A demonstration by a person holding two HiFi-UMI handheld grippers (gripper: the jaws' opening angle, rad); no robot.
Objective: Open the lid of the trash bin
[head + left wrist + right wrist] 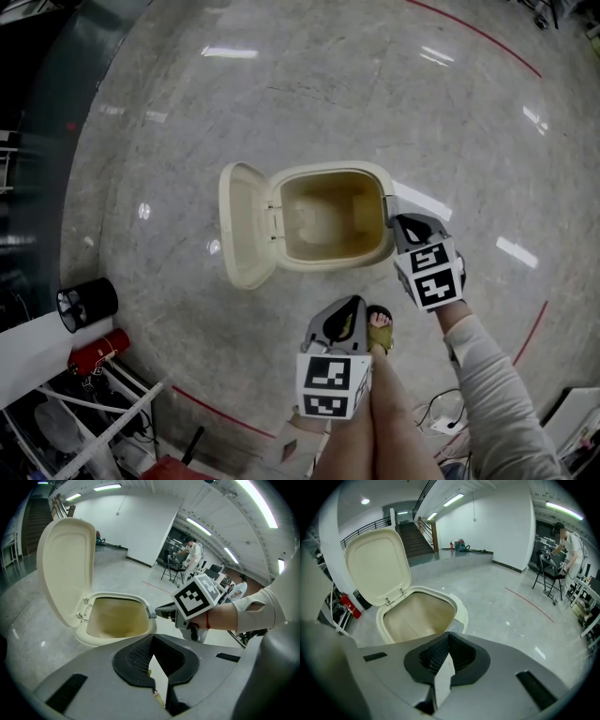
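Note:
The cream trash bin (pixel 375 251) stands on the floor with its lid (pixel 246 225) swung fully open to the left; the inside looks empty. My right gripper (pixel 396 217) is shut, its tip at the grey latch (pixel 457 626) on the bin's right rim, with nothing between its jaws. In the left gripper view that right gripper (pixel 161 611) touches the rim (pixel 151 613). My left gripper (pixel 349 305) is shut and empty, held back from the bin's near side above a sandalled foot (pixel 379 328). The lid (pixel 377 566) stands upright in the right gripper view.
A black round fan (pixel 86 303), a red extinguisher (pixel 98 350) and a white table edge (pixel 28 352) sit at the lower left. Cables (pixel 441 412) lie at the lower right. A red line (pixel 478 33) curves across the polished floor. People sit far off (pixel 192 555).

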